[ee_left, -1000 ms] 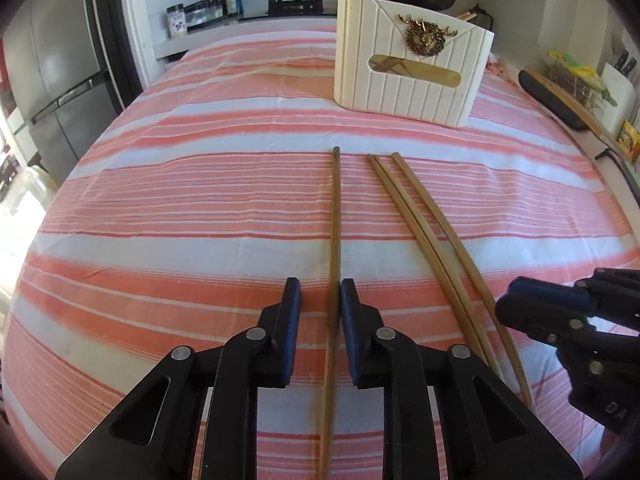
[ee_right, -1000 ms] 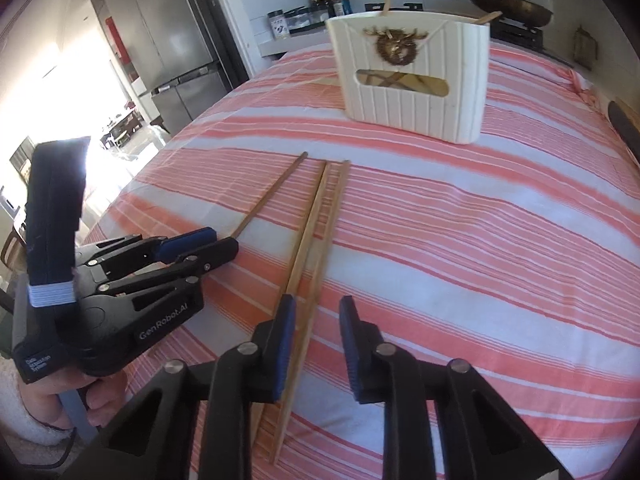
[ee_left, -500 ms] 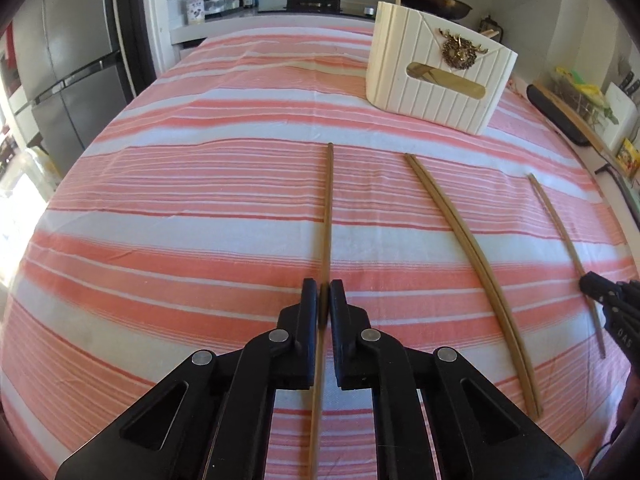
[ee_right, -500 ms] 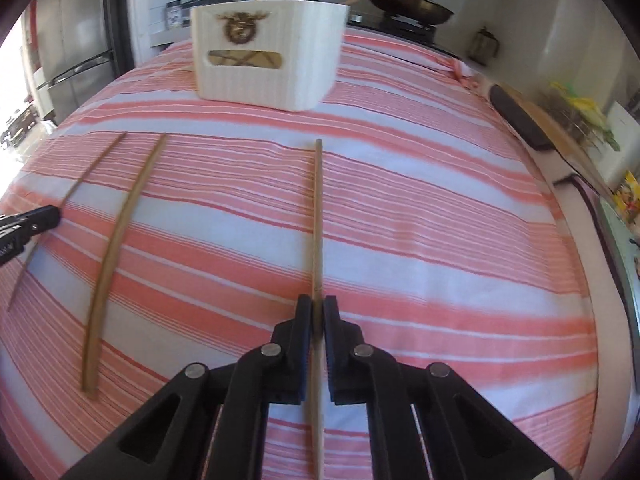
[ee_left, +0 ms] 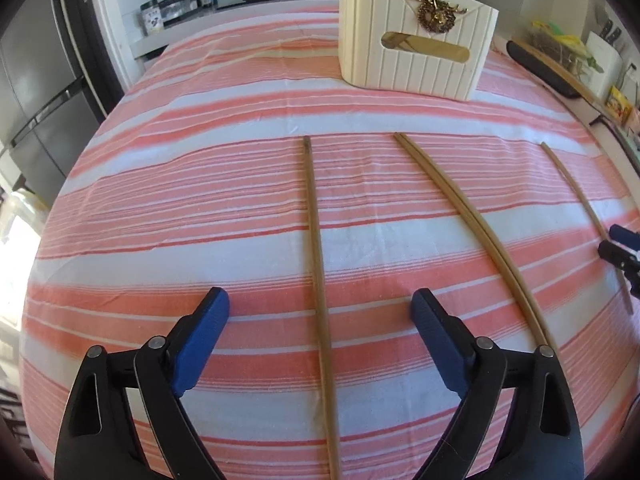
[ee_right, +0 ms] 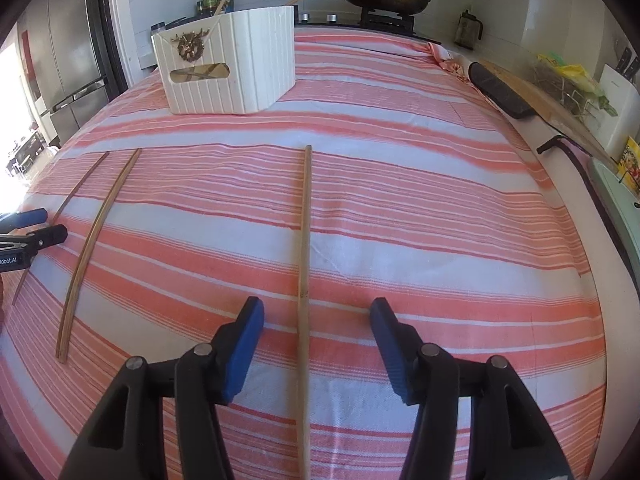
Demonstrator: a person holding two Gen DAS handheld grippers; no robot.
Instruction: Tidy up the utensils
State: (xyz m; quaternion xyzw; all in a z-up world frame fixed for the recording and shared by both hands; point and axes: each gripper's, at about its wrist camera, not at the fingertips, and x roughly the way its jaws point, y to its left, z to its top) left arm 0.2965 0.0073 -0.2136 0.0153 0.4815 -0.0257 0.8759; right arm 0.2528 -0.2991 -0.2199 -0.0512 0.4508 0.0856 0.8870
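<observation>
Bamboo chopsticks we pinched a moment ago now lie freed between our wide-open left tool (ee_left: 320, 308) and right tool (ee_right: 316, 312), awaiting regrasp.

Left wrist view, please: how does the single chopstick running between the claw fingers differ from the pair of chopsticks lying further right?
The single chopstick lies alone; the pair of chopsticks lies pressed side by side. The single chopstick runs between the fingers of the open left claw; the pair sits outside them, to the right. The single one looks slightly darker than the pair. Both lie flat on the striped cloth, pointing roughly toward the white holder.
</observation>
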